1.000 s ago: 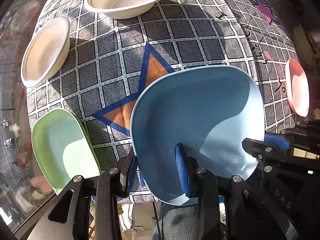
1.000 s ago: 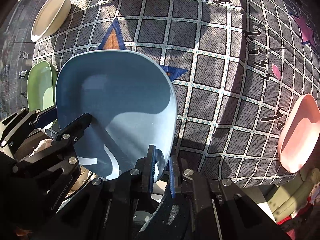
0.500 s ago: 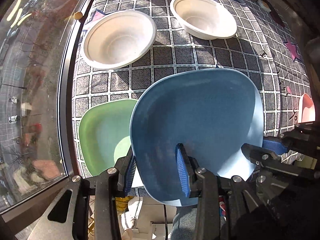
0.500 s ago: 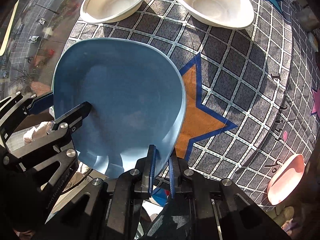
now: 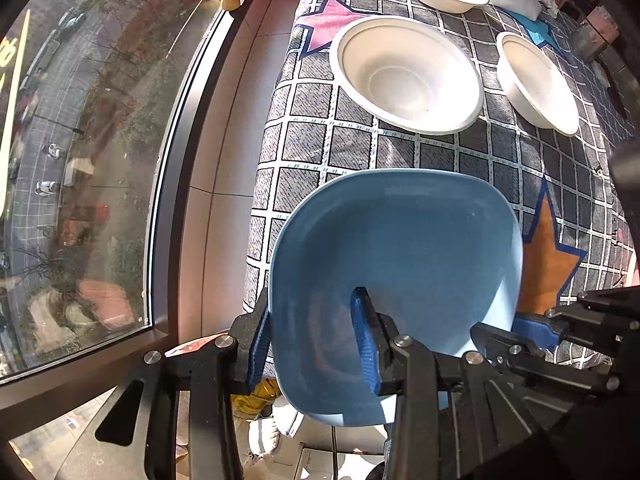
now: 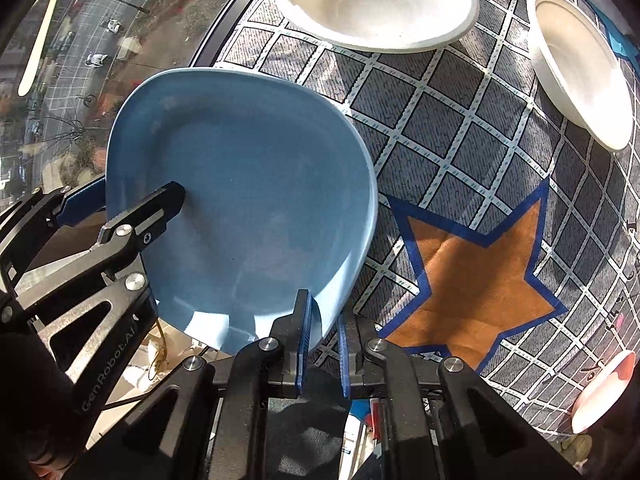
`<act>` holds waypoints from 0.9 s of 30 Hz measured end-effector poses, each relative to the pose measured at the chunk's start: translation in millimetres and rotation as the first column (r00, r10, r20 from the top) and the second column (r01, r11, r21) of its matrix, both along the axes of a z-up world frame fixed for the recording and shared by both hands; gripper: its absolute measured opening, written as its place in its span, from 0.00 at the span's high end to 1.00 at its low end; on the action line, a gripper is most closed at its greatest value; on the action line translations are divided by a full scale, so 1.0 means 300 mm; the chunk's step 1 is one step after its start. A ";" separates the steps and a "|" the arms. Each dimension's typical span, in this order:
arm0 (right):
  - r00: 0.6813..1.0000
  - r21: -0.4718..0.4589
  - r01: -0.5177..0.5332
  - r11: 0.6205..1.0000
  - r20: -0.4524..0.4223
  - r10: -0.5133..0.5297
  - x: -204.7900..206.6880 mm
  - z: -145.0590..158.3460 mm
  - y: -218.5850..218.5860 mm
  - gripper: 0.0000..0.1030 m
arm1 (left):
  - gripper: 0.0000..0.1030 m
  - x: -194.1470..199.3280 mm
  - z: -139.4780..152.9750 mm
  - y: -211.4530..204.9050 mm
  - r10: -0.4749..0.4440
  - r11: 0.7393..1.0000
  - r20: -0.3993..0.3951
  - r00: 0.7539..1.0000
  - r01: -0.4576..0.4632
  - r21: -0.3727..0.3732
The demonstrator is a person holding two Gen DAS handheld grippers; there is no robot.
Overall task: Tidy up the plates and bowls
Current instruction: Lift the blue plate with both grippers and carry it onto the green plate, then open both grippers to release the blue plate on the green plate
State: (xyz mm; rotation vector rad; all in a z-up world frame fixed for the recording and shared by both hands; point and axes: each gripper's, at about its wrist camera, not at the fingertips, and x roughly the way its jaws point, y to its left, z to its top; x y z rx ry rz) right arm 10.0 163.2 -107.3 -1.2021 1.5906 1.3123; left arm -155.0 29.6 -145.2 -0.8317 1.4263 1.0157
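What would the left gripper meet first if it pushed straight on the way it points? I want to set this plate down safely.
Probably the checked tablecloth near the table's left edge. The left gripper already clamps the blue plate, which hides what lies directly beneath; depth is unclear.

The blue plate (image 5: 400, 264) fills the lower middle of the left wrist view. At 12 o'clock beyond it lies a bare strip of checked cloth (image 5: 352, 152), then a white bowl (image 5: 406, 76); a second white bowl (image 5: 536, 84) stands at 1 o'clock. The window glass (image 5: 80, 160) closes off 9 o'clock.
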 end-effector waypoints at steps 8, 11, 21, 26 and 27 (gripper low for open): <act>0.995 0.030 0.099 0.995 -0.013 -0.098 0.123 -0.055 -0.013 0.13 | 0.23 -0.111 -0.019 0.023 0.106 0.994 -0.024 0.994 -0.106 0.006; 0.996 0.039 0.085 0.996 0.029 -0.086 0.193 -0.026 -0.091 0.13 | 0.23 -0.138 -0.018 -0.002 0.121 0.993 -0.027 0.992 -0.122 -0.012; 0.962 -0.002 0.261 0.965 0.081 -0.260 0.415 -0.008 -0.199 0.13 | 0.22 -0.042 -0.034 -0.099 0.040 0.997 -0.042 0.998 -0.043 -0.058; 0.929 0.017 0.355 0.935 0.107 -0.355 0.575 0.026 -0.261 0.12 | 0.22 0.087 -0.028 -0.125 -0.064 0.995 -0.014 0.998 0.063 -0.079; 0.918 0.023 0.382 0.924 0.108 -0.382 0.605 0.032 -0.276 0.12 | 0.22 0.108 -0.014 -0.126 -0.089 0.993 -0.010 0.996 0.088 -0.079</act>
